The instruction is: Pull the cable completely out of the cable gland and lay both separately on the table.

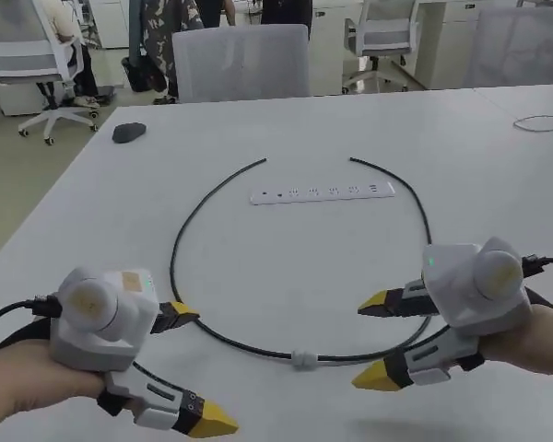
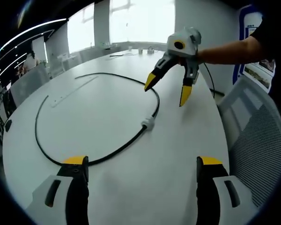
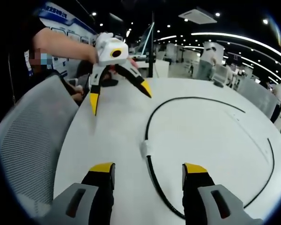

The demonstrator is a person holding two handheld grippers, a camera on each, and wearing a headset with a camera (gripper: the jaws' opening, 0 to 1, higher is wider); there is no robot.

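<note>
Jaws spread wide and holding nothing, our left hand-held gripper (image 1: 207,368) hovers over the near left part of the white desk (image 1: 92,212), one yellow tip close by the black cable (image 1: 178,241). Far behind it, toward the desk's left edge, lies a dark mouse (image 1: 128,132). The cable lies flat on the desk in a big open loop. Its two ends are well apart at the far side, and a white power strip (image 1: 323,193) lies between them (just inside the loop). At the nearest part of the loop, roughly midway between our two hand-held grippers, the small white cable gland (image 1: 302,358) sits on the desk with the cable running through it, black cable coming out on both sides. To its right, our right hand-held gripper (image 1: 361,342) is likewise wide open and empty. Its yellow tips point left toward the gland and the lower tip is near the cable, though we cannot tell whether it touches. In each gripper view the other hand-held gripper faces us across the gland, jaws parted. Beyond the desk stands a grey office chair (image 1: 242,60).
</note>
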